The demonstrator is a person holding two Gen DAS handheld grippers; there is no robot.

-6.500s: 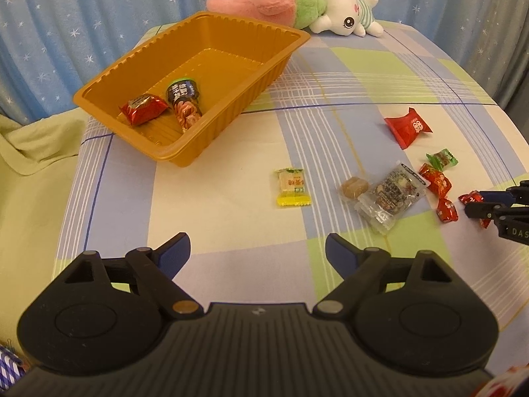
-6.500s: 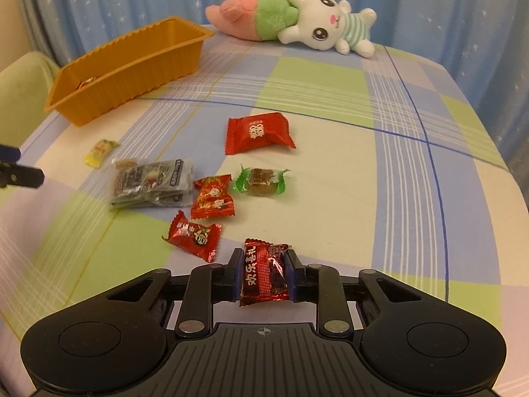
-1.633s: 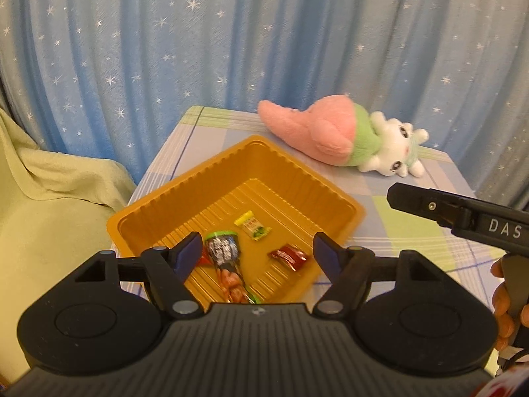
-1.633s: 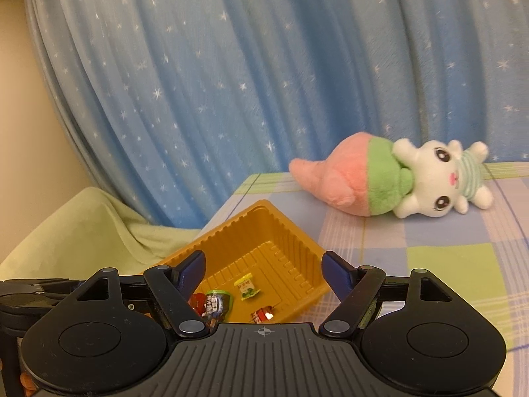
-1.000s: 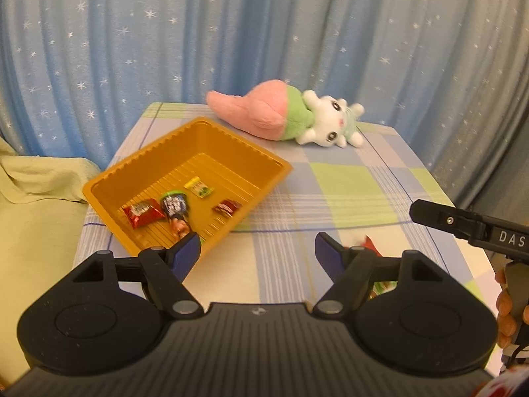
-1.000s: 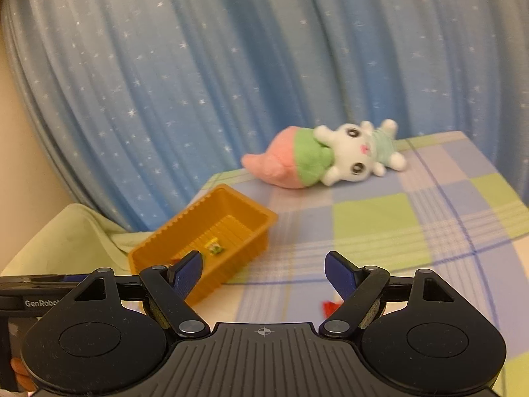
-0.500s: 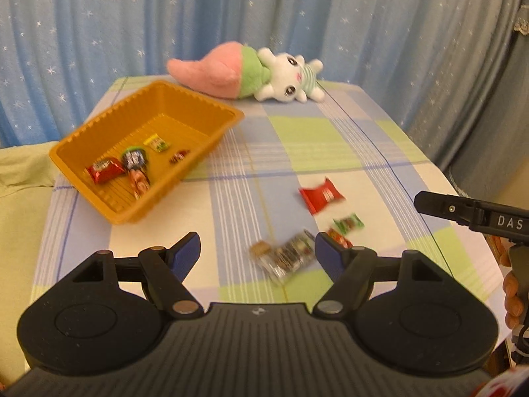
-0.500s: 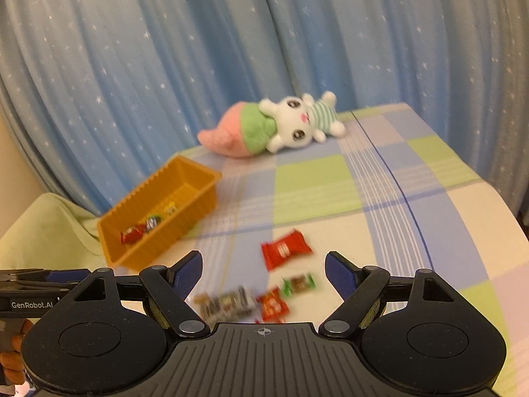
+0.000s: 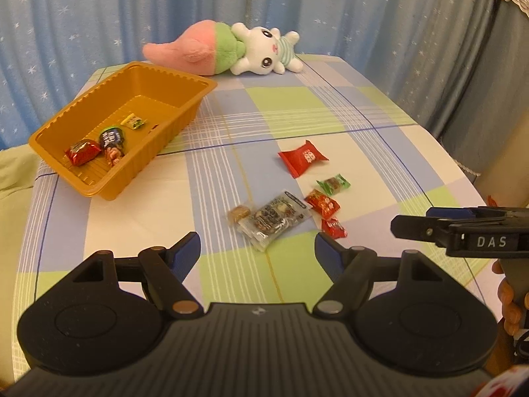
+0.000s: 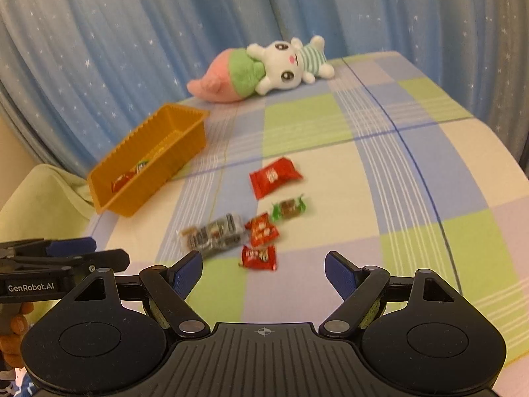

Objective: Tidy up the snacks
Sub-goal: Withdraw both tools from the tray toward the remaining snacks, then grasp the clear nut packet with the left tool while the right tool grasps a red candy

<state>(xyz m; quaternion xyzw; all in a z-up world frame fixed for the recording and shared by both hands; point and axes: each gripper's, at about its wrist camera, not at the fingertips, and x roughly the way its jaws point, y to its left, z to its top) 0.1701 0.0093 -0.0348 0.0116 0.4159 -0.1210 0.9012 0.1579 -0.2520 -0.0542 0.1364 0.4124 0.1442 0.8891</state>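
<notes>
An orange tray at the table's back left holds several wrapped snacks, among them a red one. Loose snacks lie mid-table: a large red packet, a green-wrapped candy, two small red packets, a clear packet of mixed snacks and a small brown sweet. My left gripper is open and empty above the near table. My right gripper is open and empty, just short of a small red packet.
A pink, green and white plush rabbit lies at the table's far edge before a blue starred curtain. A checked cloth covers the table. A light green cushion sits off the left edge.
Both grippers have come back from over the tray and dropped toward the loose snacks mid-table, which now look nearer. The small red packet the right gripper held earlier is gone from it.
</notes>
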